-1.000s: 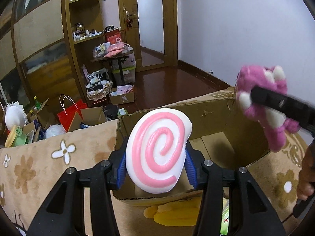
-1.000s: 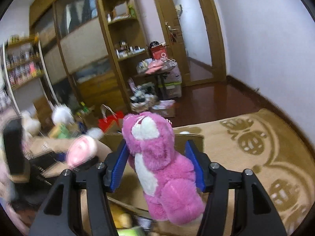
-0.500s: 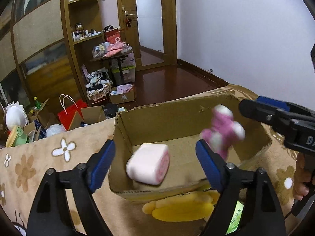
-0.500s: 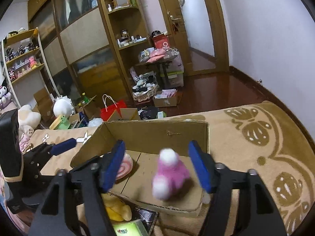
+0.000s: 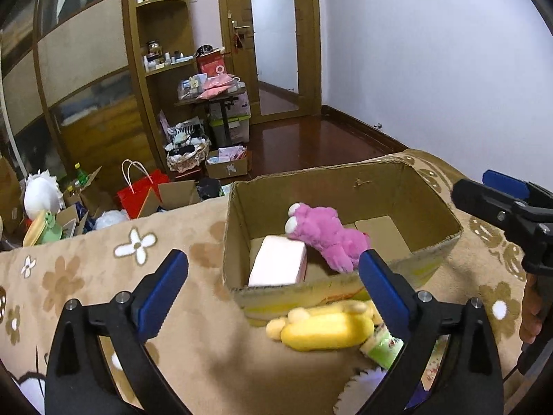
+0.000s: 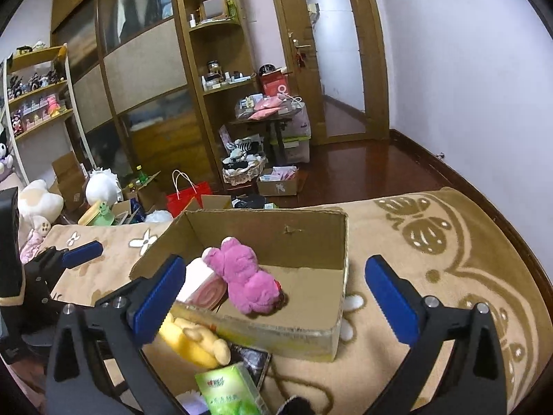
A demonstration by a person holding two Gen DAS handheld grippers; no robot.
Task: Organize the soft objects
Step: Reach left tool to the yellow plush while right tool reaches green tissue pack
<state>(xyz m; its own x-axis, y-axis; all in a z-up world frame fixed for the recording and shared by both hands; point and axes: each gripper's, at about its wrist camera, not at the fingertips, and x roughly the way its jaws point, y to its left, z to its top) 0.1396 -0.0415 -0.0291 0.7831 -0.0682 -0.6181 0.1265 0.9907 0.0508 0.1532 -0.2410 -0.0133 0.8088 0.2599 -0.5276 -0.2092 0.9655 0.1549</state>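
An open cardboard box [image 5: 349, 186] [image 6: 304, 221] stands on the tan flowered blanket. Inside it lie a pink plush bear [image 5: 328, 233] [image 6: 247, 276] and a pink-and-white swirl roll cushion [image 5: 278, 264] [image 6: 204, 285], touching each other. My left gripper [image 5: 273, 288] is open and empty, in front of the box. My right gripper [image 6: 273, 294] is open and empty, above the box's near wall; it also shows in the left wrist view [image 5: 501, 204]. A yellow plush [image 5: 325, 328] [image 6: 193, 340] lies on the blanket against the box's front.
A green tissue pack [image 6: 230, 392] [image 5: 382, 344] lies beside the yellow plush. A dark flat packet [image 6: 250, 359] lies under the box's edge. Beyond the blanket's far edge the floor holds a red bag [image 5: 138, 193], boxes and plush toys [image 6: 38, 202].
Both grippers opened and dropped their toys: the swirl cushion and the pink bear fell into the box and now lie at rest there. Both grippers have pulled back a little.
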